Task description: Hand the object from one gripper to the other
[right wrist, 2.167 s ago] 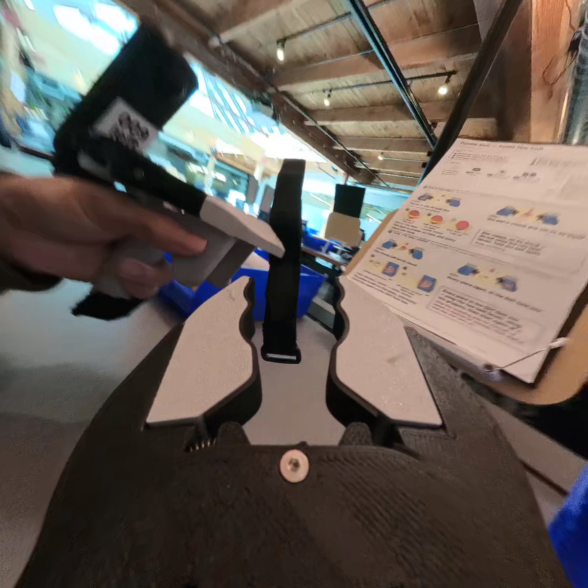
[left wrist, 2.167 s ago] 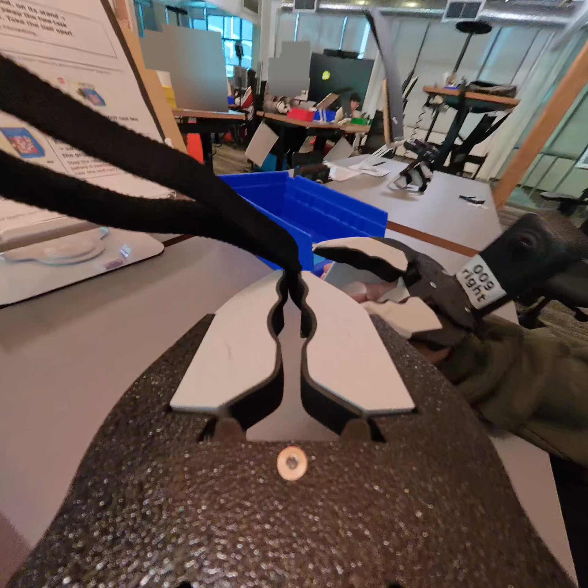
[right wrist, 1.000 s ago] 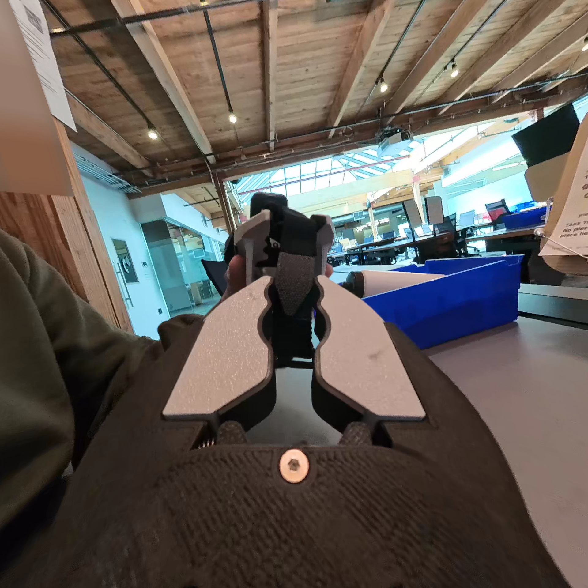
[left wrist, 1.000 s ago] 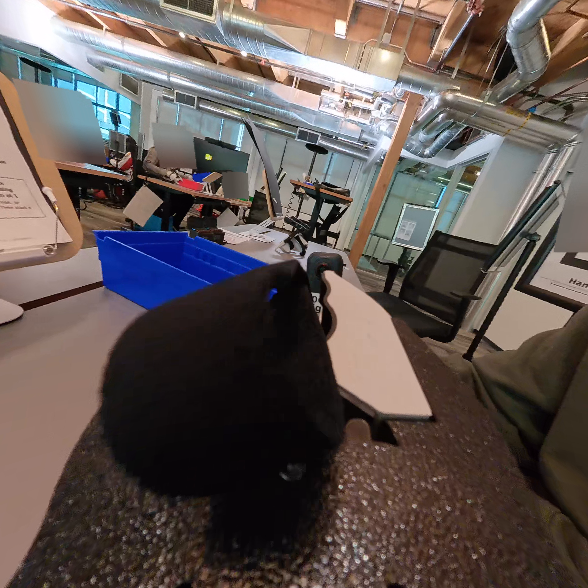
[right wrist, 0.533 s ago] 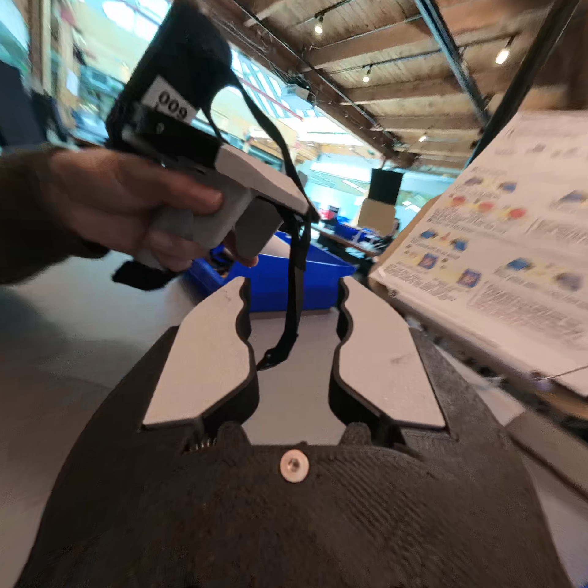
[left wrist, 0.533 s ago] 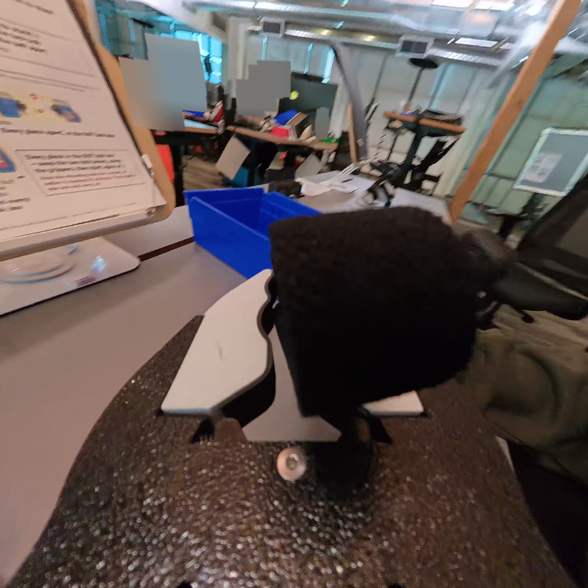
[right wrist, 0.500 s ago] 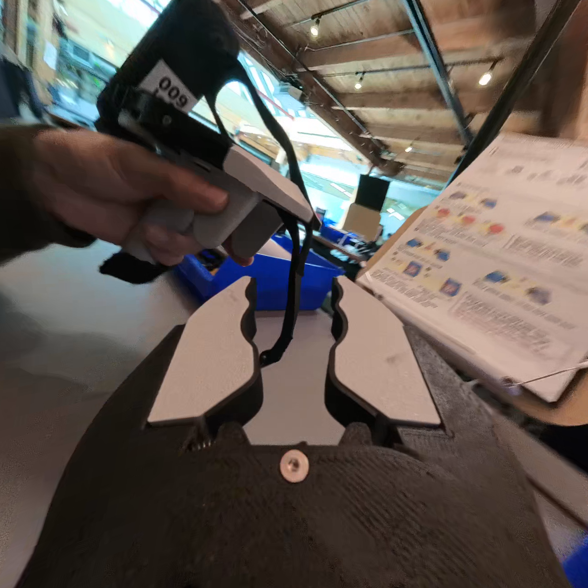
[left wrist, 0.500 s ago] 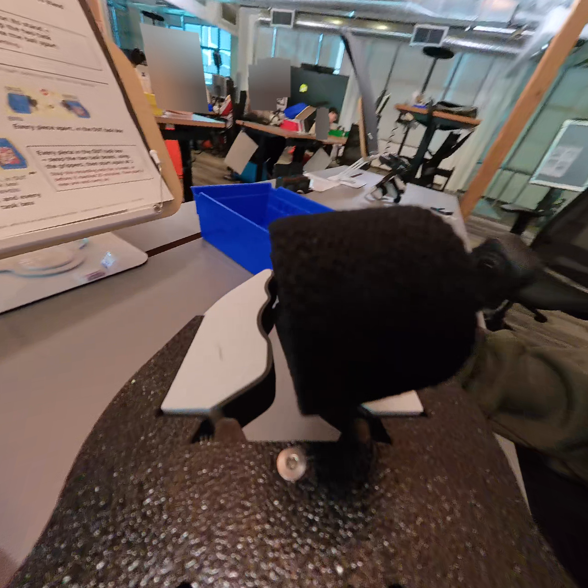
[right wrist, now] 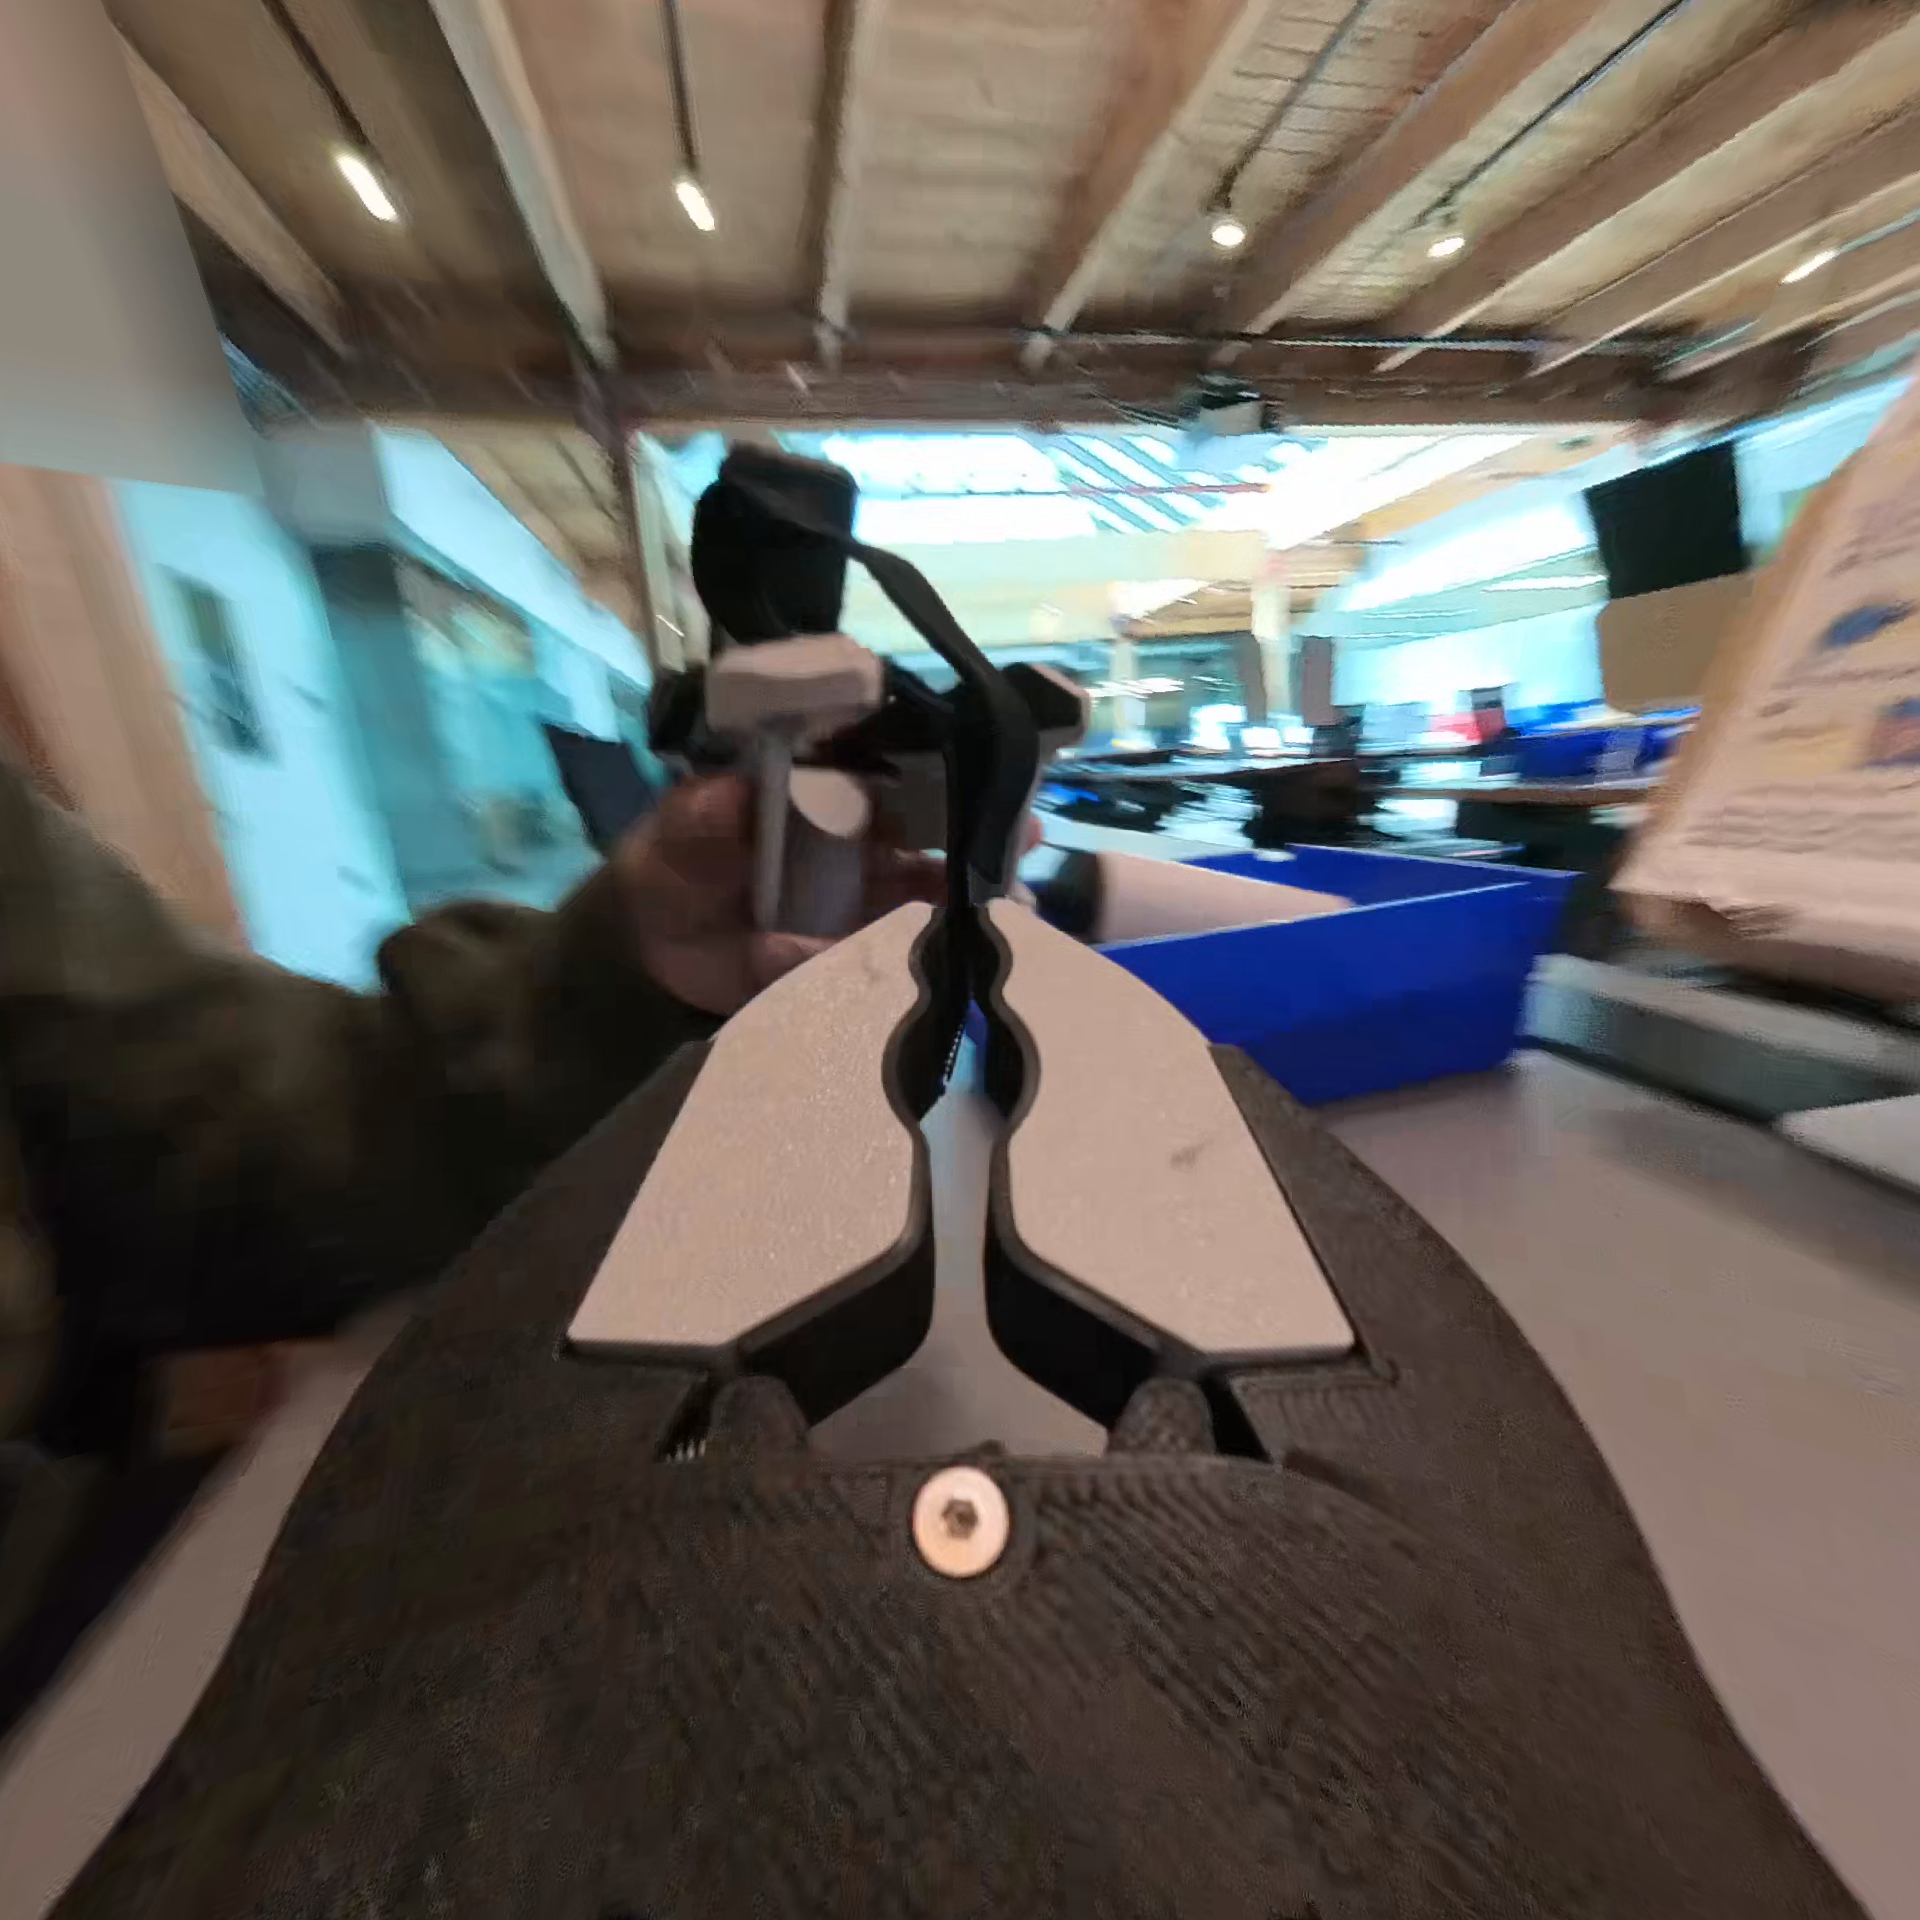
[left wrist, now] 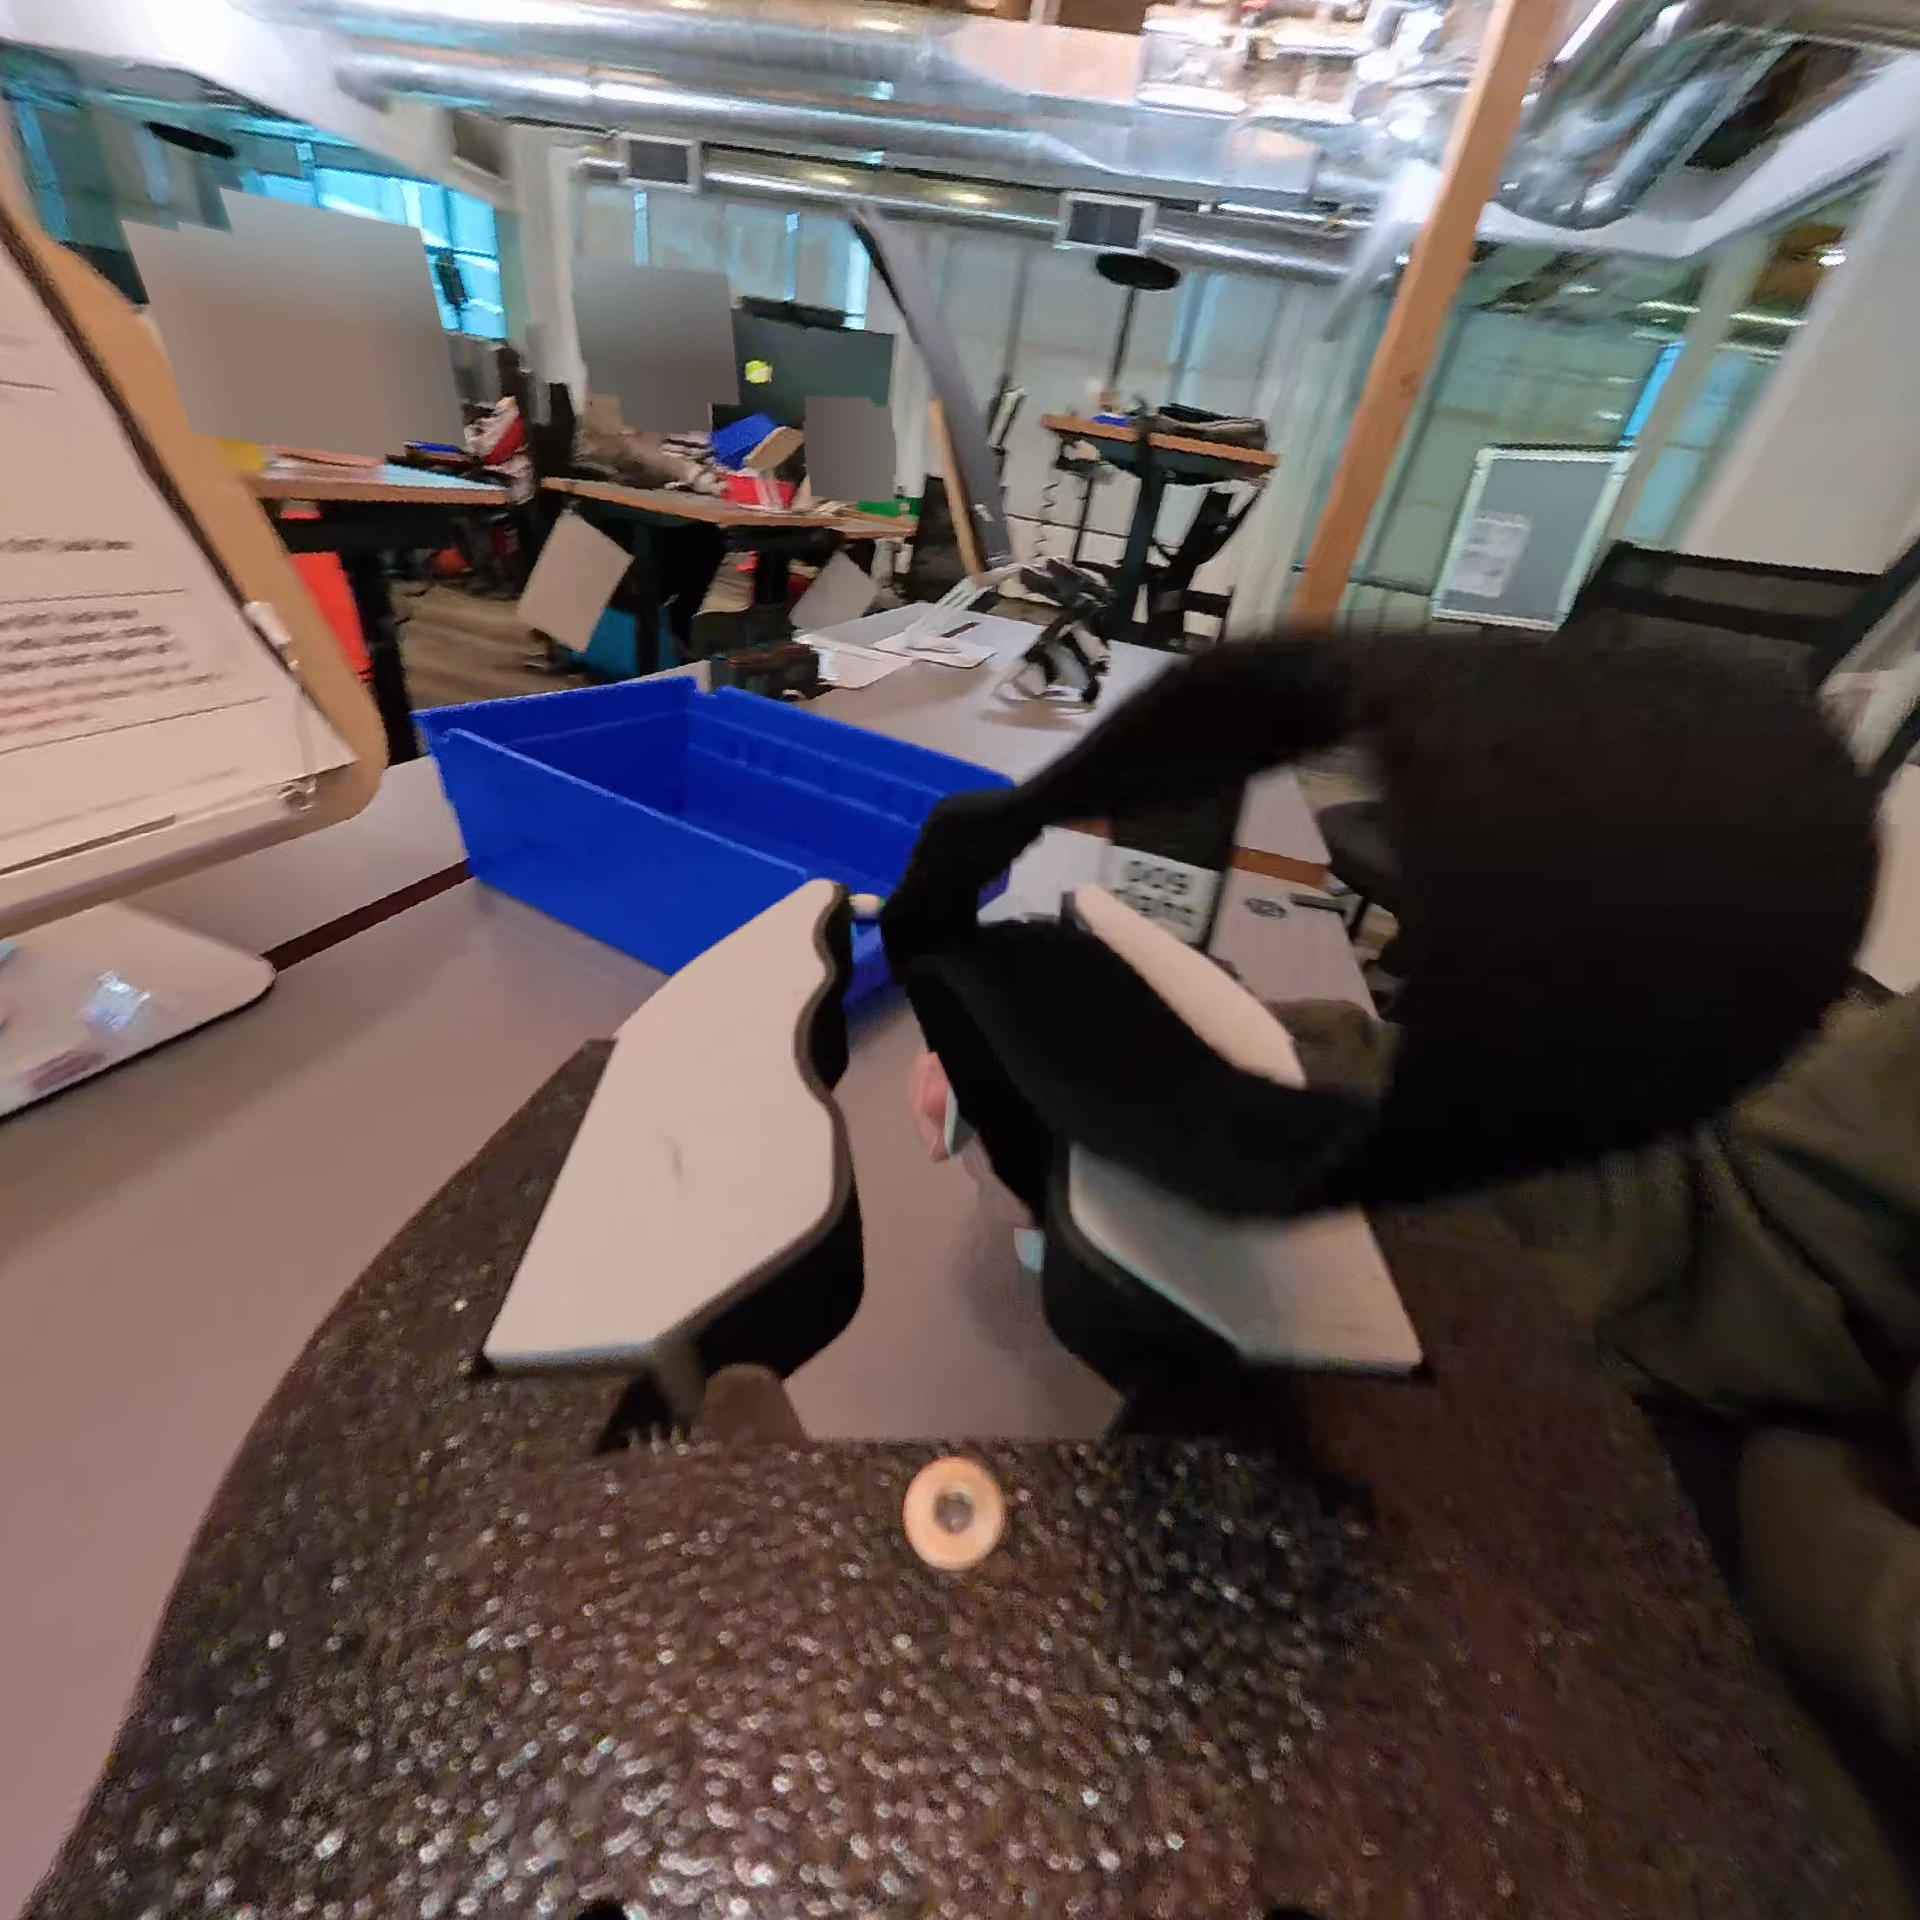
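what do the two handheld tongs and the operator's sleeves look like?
Both tongs, left and right, match: a black pebbled body, two flat light-grey fingers with wavy black-edged inner rims, and one silver screw at the base. The right unit carries a small white label. The sleeves are dark olive green.

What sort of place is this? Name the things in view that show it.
Probably an open-plan office or lab workshop: rows of cluttered desks, exposed ceiling ducts, and a blue bin on a grey table.
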Demonstrator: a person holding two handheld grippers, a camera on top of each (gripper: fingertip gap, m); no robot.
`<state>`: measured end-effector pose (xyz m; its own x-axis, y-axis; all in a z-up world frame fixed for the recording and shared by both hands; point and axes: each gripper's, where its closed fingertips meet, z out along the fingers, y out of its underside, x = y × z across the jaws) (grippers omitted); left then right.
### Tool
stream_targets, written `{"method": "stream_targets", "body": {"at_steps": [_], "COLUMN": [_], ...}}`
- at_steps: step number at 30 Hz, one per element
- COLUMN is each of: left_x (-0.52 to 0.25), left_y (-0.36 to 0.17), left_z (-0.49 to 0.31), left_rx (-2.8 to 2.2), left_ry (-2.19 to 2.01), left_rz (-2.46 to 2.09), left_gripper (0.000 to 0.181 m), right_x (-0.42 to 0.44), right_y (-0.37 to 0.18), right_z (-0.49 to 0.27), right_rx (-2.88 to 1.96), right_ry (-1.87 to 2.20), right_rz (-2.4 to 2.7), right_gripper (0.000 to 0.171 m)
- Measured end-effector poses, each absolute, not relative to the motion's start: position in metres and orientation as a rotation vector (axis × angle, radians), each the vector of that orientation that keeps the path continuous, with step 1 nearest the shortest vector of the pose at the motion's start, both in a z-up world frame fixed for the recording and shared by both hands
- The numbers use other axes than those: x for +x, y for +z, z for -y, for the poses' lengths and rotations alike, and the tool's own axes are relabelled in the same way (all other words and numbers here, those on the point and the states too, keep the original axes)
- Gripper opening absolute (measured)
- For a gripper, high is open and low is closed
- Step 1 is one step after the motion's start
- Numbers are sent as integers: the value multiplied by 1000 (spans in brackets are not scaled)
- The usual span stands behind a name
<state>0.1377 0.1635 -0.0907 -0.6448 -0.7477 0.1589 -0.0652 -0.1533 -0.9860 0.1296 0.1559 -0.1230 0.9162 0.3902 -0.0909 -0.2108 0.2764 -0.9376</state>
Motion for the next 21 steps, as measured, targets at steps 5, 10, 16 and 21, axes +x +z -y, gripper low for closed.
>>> {"method": "stream_targets", "body": {"at_steps": [5, 10, 16, 21], "left_x": [130, 134, 142, 148], "left_y": [-100, -103, -110, -143], "left_z": [-160, -154, -160, -185], "left_rx": [-858, -917, -966, -1073], "left_ry": [-1831, -1877, -1745, -1305], "left_rz": [-1765, -1758, -1751, -1889], "left_gripper": [41, 28, 5, 5], "right_x": [132, 126, 143, 169], "right_y": [-110, -116, -125, -122], "right_z": [-147, -151, -159, -154], "right_rx": [-1090, -1133, -1186, -1223], "right_ry": [733, 730, 573, 93], "right_rz": [65, 89, 11, 44], "right_gripper": [3, 4, 17, 52]}}
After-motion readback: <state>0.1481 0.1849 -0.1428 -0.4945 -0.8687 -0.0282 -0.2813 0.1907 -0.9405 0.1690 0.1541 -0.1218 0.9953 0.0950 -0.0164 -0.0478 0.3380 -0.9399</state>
